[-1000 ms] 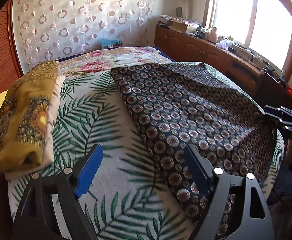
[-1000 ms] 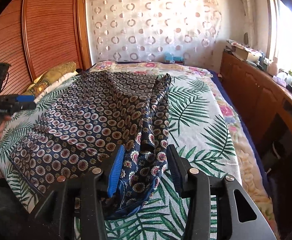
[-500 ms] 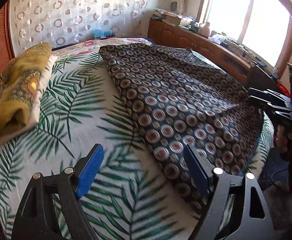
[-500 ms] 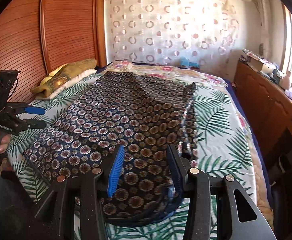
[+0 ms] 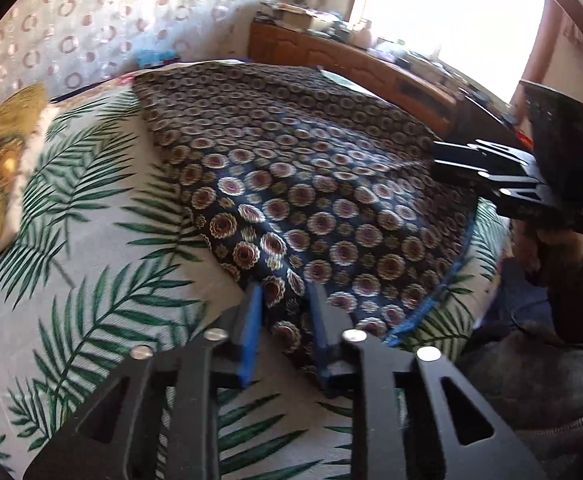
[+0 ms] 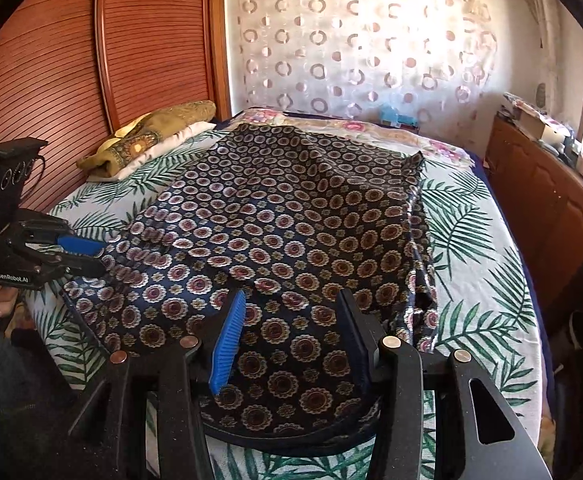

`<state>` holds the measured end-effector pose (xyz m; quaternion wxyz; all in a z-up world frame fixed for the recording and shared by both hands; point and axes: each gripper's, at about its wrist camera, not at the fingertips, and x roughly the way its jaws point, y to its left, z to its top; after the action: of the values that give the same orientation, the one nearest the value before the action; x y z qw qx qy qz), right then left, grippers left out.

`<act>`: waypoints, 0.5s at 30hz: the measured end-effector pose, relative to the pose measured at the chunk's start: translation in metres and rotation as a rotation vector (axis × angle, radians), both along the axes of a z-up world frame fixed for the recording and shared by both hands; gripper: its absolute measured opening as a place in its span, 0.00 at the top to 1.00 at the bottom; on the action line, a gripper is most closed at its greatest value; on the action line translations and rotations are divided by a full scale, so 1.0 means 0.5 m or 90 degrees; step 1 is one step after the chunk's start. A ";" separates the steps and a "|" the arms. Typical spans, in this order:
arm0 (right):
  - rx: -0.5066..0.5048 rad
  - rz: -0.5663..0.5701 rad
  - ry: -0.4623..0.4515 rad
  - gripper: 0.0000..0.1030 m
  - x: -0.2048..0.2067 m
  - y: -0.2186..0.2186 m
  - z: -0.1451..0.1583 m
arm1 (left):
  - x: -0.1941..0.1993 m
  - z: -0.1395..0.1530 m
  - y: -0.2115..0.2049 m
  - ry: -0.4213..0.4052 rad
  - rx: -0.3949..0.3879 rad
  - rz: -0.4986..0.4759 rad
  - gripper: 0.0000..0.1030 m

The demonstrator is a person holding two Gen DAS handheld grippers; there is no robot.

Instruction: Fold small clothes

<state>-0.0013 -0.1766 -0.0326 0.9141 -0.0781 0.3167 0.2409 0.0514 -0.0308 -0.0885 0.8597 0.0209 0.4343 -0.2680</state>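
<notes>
Pinching the near corner of the dark medallion-print garment (image 5: 311, 184), the left gripper (image 5: 281, 304) has just been closing, its fingers now nearly together on a fold of cloth. The right gripper (image 6: 291, 316) straddles the opposite near hem, fingers spread (not yet pressing). Judged: corner-grasping before the first fold; next the right must close, then both lift. The garment lies flat across the bed (image 6: 471, 240), folded yellow bedding (image 6: 151, 136) beyond; no containers are visible

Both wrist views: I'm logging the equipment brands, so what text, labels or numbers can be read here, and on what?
"GenRobot.AI": white lettering on the black body of the left gripper, seen in the right wrist view.
Nothing else is readable: the boxes on the wooden sideboard are too small and blurred.
</notes>
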 end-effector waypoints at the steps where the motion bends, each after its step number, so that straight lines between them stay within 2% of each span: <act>1: -0.002 0.004 0.000 0.53 0.000 0.001 0.001 | 0.001 0.008 -0.006 -0.002 0.000 -0.011 0.94; 4: -0.004 0.009 0.000 0.52 -0.008 0.005 0.003 | 0.009 0.049 -0.020 -0.034 -0.007 -0.021 0.96; 9: 0.018 0.014 -0.026 0.43 -0.027 0.007 0.032 | 0.048 0.140 -0.030 -0.106 -0.039 -0.001 0.97; 11: 0.025 0.025 -0.035 0.39 -0.037 0.009 0.046 | 0.071 0.166 -0.030 -0.121 -0.053 0.012 0.97; 15: 0.019 0.050 -0.048 0.38 -0.056 0.017 0.058 | 0.123 0.193 -0.030 -0.136 -0.068 0.034 0.97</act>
<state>-0.0293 -0.1679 -0.0034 0.9163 -0.0856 0.2749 0.2785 0.1131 -0.0456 0.0079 0.9078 -0.0081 0.3257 -0.2642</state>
